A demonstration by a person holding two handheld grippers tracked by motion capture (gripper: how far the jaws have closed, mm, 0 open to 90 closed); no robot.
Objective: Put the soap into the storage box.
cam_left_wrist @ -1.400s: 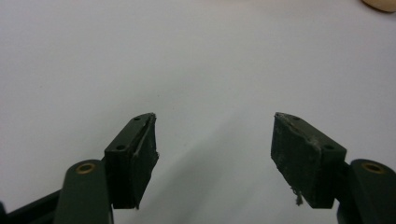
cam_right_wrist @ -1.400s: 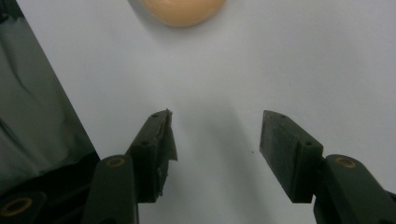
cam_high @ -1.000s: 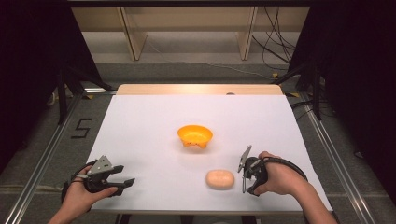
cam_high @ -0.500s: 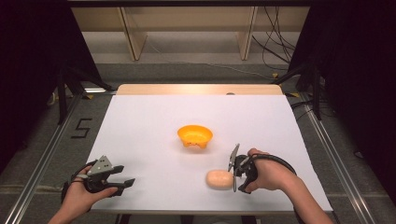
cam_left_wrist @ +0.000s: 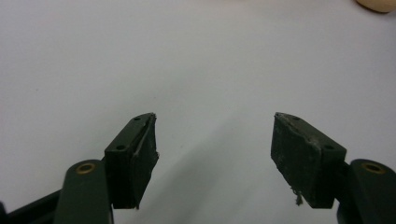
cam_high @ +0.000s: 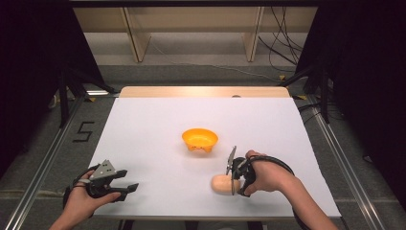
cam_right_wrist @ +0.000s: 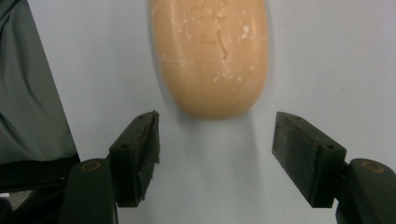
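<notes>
Near the table's front edge, the right gripper [cam_right_wrist: 215, 140], jaws wide and empty, faces a peach oval soap bar [cam_right_wrist: 211, 51]; the left gripper [cam_left_wrist: 215, 149] gapes empty too.

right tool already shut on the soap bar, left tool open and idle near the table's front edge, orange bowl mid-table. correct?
Not quite: the right tool is open, its jaws short of the soap bar and not touching it, as the right gripper view shows. The left tool is open and idle; the orange bowl sits mid-table.
</notes>
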